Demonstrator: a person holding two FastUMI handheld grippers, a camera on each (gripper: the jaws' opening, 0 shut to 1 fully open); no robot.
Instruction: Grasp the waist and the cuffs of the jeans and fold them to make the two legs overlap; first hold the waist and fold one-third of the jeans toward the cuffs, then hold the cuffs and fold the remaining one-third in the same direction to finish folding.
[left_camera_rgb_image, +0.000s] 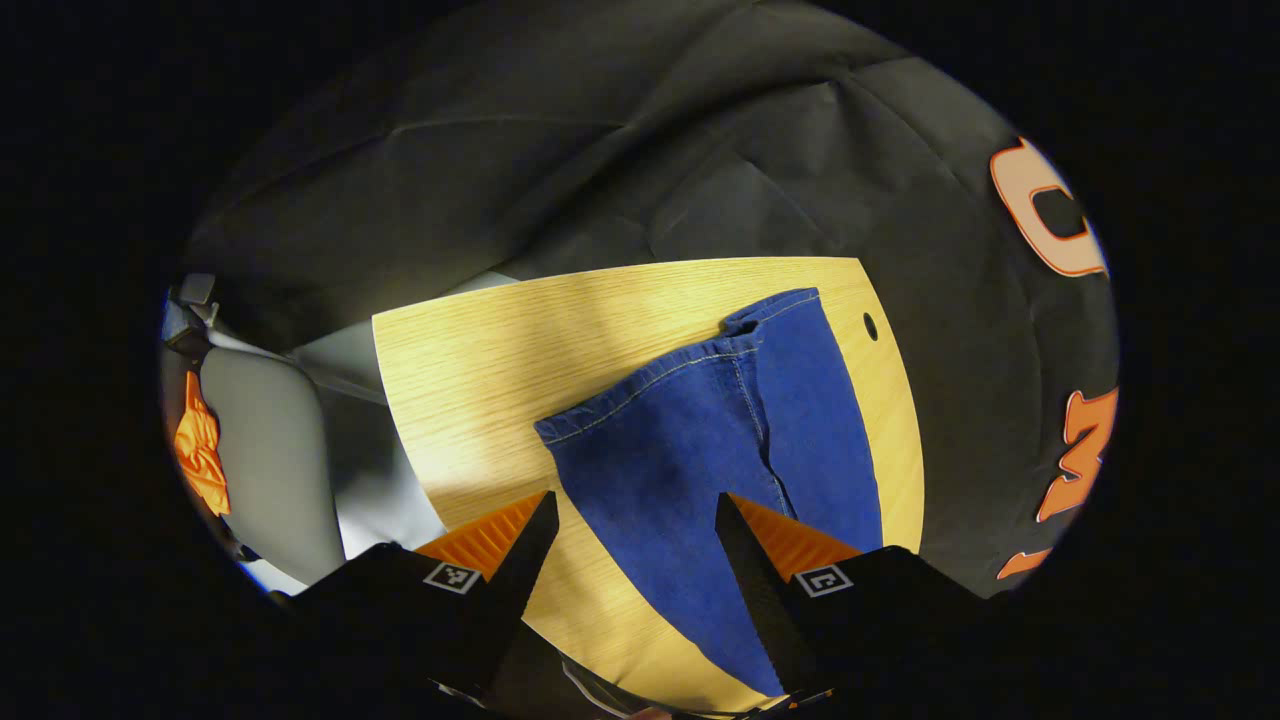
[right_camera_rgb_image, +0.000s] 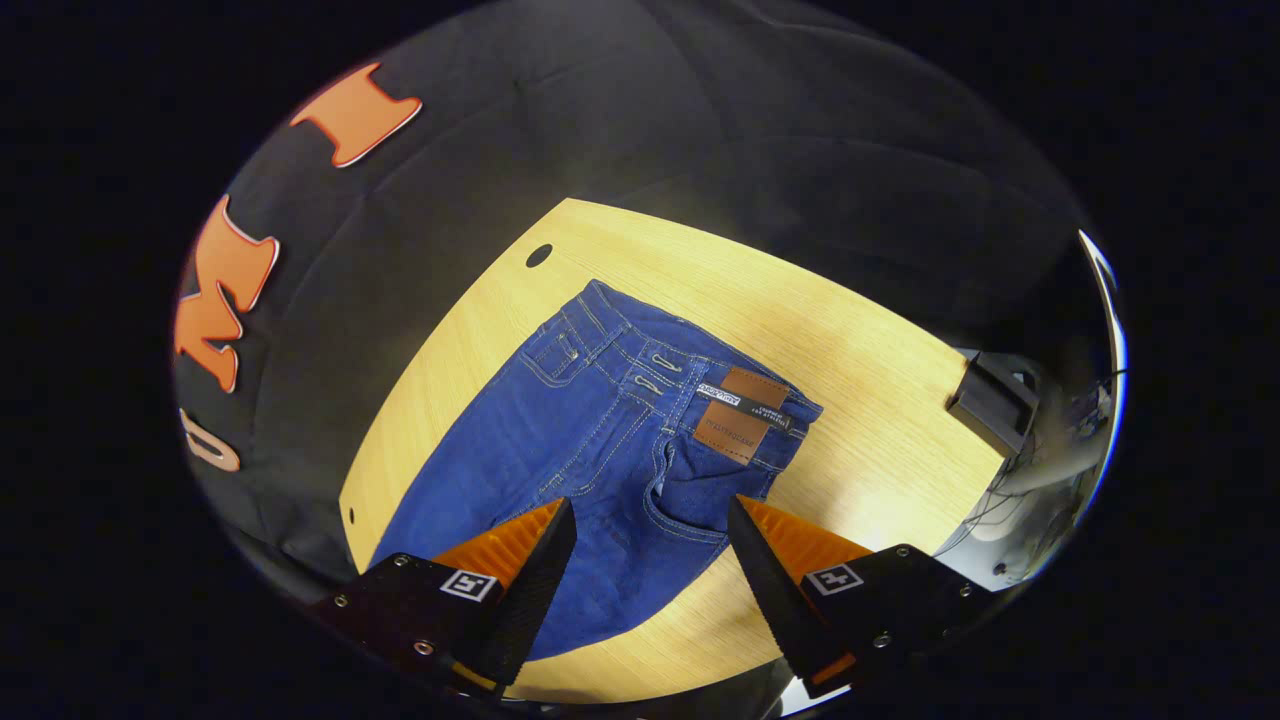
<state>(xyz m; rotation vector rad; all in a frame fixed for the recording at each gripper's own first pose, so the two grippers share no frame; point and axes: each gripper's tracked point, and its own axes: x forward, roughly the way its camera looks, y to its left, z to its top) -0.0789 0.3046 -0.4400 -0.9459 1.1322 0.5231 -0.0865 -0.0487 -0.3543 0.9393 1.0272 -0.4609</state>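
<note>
One pair of jeans (right_camera_rgb_image: 590, 440), two parted claws

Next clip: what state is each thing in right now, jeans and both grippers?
jeans: lying flat on the table, legs spread apart at the cuffs, not yet folded
left gripper: open above the leg end, holding nothing
right gripper: open above the waist end, holding nothing

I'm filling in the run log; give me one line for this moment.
jeans flat on table | legs unfolded | left tool open above cuffs | right tool open above waist
</note>
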